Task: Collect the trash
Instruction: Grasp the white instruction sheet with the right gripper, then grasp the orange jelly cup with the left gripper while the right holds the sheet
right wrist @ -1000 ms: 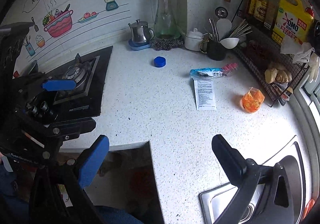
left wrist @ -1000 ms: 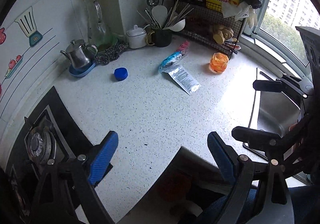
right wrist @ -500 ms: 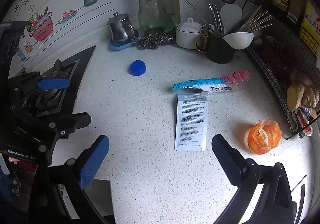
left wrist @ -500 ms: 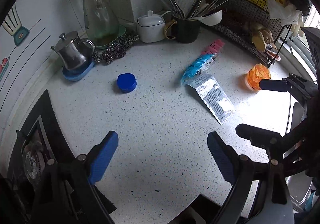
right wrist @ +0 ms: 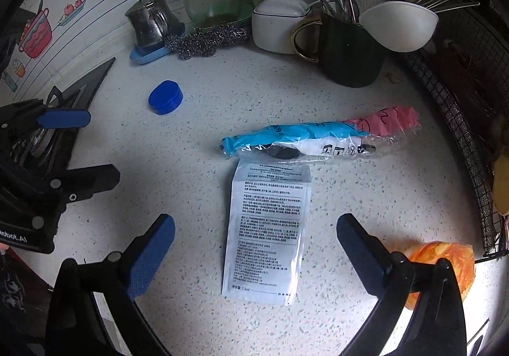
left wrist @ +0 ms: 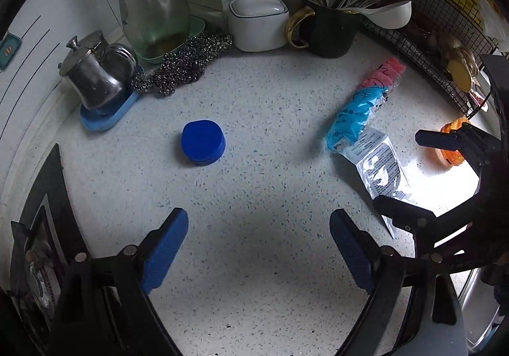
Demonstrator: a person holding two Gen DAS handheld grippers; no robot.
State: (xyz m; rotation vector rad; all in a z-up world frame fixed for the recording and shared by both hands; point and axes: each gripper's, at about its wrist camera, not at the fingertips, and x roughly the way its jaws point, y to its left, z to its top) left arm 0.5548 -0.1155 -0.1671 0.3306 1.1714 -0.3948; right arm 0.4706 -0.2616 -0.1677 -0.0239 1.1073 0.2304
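orange wrapper (right wrist: 445, 263) half hidden by right gripper (right wrist: 254, 247) | sachet (right wrist: 270, 228) visible

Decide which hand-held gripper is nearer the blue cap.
Left. The left hand-held gripper is open just short of the blue cap; the right one straddles the white sachet, farther away.

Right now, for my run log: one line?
left: open, over cap | right: open, over sachet | nothing held

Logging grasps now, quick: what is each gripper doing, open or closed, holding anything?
Left gripper: open, holding nothing, above the counter near the blue cap.
Right gripper: open, holding nothing, straddling the white sachet.
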